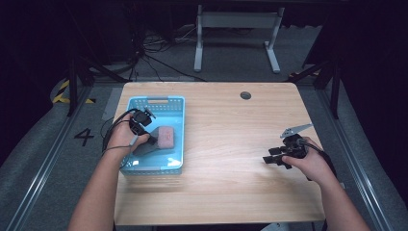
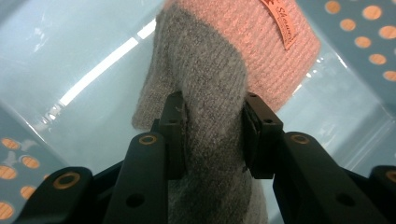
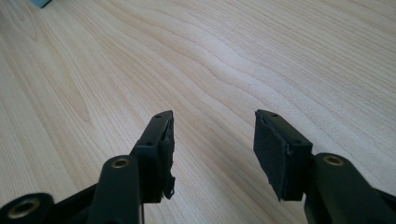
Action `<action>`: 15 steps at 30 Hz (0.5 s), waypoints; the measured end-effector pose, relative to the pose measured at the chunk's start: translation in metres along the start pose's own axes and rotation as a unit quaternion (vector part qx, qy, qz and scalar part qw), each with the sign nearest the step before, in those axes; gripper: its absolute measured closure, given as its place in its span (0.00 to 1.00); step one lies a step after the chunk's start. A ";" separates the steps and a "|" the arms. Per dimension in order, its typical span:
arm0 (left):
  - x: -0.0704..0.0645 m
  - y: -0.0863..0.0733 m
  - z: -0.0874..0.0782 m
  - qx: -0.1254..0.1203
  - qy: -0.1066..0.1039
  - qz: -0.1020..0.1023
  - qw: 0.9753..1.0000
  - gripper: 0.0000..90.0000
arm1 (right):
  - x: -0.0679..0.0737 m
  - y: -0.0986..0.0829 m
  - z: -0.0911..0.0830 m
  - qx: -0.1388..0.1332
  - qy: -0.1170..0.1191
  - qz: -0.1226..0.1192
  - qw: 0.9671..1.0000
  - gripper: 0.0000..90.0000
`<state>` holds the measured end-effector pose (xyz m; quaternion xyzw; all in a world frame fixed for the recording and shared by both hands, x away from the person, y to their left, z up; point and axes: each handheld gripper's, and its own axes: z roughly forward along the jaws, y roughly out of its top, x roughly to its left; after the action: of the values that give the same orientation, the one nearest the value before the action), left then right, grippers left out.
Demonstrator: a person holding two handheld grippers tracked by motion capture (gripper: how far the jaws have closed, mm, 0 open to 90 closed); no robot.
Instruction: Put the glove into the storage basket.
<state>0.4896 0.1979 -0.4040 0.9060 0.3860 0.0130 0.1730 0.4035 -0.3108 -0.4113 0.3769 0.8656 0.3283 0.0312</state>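
Left gripper (image 2: pixel 212 135) pinches fuzzy grey-and-pink knitted sock (image 2: pixel 219 70), frame centre, inside glossy light-blue perforated plastic basket (image 2: pixel 56 56). Right gripper (image 3: pixel 212 140) spread above pale woodgrain table (image 3: pixel 233 51).

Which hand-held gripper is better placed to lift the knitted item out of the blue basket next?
Left. The left hand-held gripper is shut on the grey-and-pink knitted item inside the blue basket. The right hand-held gripper is open above bare table, well away.

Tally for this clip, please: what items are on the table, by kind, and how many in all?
Blue basket: 1
Grey-and-pink knitted sock, lying in the basket, pinched by the left gripper: 1
Total: 2
The right gripper is open over bare wooden table, holding nothing.
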 end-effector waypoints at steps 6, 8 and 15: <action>0.003 0.000 0.004 0.001 0.007 0.006 1.000 0.68 | 0.001 0.000 0.000 -0.002 0.001 -0.002 1.000 0.54; 0.006 0.000 0.006 -0.001 0.008 -0.001 1.000 0.61 | 0.000 0.000 0.000 -0.003 0.000 -0.004 1.000 0.53; 0.007 0.000 0.004 -0.012 0.036 0.006 0.999 0.46 | 0.001 0.000 -0.001 -0.005 -0.001 -0.004 1.000 0.53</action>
<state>0.4952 0.2018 -0.4088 0.9050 0.3869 0.0515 0.1695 0.4030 -0.3107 -0.4106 0.3740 0.8653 0.3320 0.0349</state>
